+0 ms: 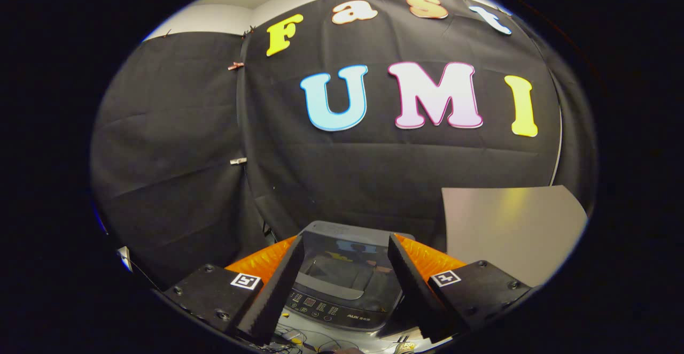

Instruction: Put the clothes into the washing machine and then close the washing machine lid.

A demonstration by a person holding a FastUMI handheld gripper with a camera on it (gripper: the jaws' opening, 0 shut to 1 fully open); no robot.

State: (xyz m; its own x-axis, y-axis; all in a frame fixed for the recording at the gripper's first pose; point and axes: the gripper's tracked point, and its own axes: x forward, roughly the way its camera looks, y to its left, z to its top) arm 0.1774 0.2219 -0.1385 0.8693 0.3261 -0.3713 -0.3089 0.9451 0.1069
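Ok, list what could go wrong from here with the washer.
1. The washing machine lid looks closed, so clothes cannot go in until it is lifted.
2. The gripper has its jaws open and empty; no clothes are held yet.
3. Loose cables below the machine's front could snag the jaws.

tongs [346,284] – ridged fingers, screwed black mounts, square tag markers

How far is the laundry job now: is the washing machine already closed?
The washing machine sits between the open fingers of the tool, its lid down, so closing looks done. The tool holds nothing. Whether clothes went in cannot be told through the reflective lid.
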